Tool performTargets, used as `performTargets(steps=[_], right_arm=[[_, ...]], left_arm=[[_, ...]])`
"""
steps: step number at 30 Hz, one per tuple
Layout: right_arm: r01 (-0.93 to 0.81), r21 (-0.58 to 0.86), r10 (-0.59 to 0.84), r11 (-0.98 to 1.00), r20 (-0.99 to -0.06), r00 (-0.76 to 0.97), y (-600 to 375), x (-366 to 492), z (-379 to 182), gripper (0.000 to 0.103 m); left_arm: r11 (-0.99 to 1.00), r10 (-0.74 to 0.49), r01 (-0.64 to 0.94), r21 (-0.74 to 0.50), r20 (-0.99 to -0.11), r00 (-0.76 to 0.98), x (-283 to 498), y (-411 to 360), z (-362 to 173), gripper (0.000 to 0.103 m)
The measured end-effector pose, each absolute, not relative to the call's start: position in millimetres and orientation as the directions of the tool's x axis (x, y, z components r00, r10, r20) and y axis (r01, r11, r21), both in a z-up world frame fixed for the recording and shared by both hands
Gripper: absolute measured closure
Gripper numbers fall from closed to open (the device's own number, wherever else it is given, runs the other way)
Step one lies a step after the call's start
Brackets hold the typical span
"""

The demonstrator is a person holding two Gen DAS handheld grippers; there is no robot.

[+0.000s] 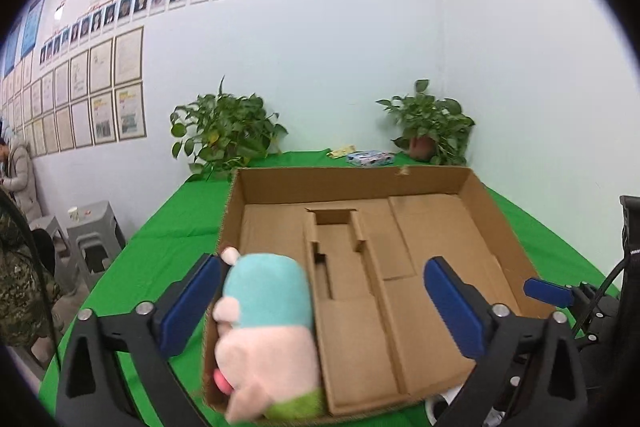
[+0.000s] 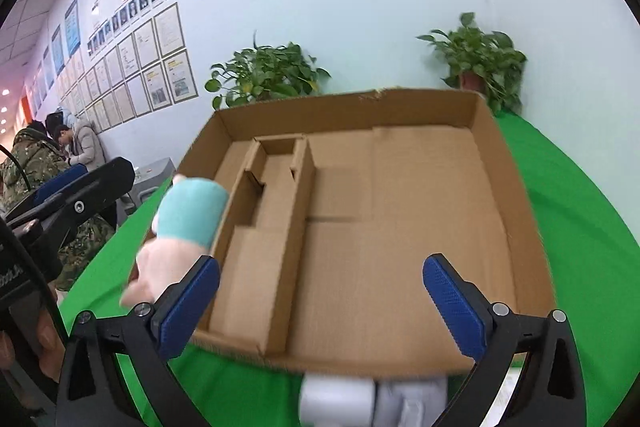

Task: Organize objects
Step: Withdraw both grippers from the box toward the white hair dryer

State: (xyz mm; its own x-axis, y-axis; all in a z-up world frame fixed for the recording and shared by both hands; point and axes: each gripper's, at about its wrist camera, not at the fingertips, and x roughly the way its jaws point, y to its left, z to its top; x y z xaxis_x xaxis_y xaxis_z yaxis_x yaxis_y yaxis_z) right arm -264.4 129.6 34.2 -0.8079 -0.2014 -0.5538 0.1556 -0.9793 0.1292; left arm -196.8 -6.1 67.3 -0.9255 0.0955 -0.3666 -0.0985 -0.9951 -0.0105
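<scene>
Plush and soft, the stuffed toy (image 1: 266,331) sits closest, lying over the near-left corner of the cardboard box (image 1: 472,187), partly on its left wall. It looks light and squashy, so it should compress under the pads and not slip much; I'd judge the best hold is across its rounded middle, where the teal meets the pink, not on the small ears or limbs, which would just fold. It has a teal upper part, a pale pink lower part, small pink nubs, a bright pink spot and a bit of green at the bottom.

From where I stand, the left hand-held gripper (image 1: 324,301) is spread wide, its left pad beside the toy but with no squeeze that I can see; whether it touches is unclear. The right hand-held gripper (image 2: 322,303) is equally wide open and holds nothing, hovering over the box's near edge. Below it lie some white objects (image 2: 372,401) on the green desk (image 2: 580,227), too blurred to identify.
</scene>
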Motion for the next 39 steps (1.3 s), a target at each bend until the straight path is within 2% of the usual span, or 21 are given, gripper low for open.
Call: performTargets(steps=[7,15,24,39], right_arm=[[0.067,0.072,-0.096,-0.995,-0.592,-0.8,172.1,-171.1,29.4,0.001],[0.059,0.055,-0.08,-0.997,-0.62,-0.78,181.8,-167.4,18.2,0.001],[0.07,0.021,-0.068,-0.997,-0.622,-0.78,185.4,-153.4,25.5,0.001],[0.087,0.049,-0.1,-0.995,-0.589,-0.802,195.0,-151.6,31.7,0.001]], left_arm=[[-0.991,0.137,-0.118,-0.07,-0.407,-0.903,-178.0,1.3,62.9,0.001],[-0.991,0.137,-0.124,-0.058,-0.487,-0.862,-162.1,12.7,43.6,0.001],[-0.993,0.117,-0.101,-0.06,-0.495,-0.861,-148.3,19.6,35.6,0.001],[-0.998,0.067,-0.044,-0.055,-0.541,-0.839,-154.1,15.6,26.6,0.001]])
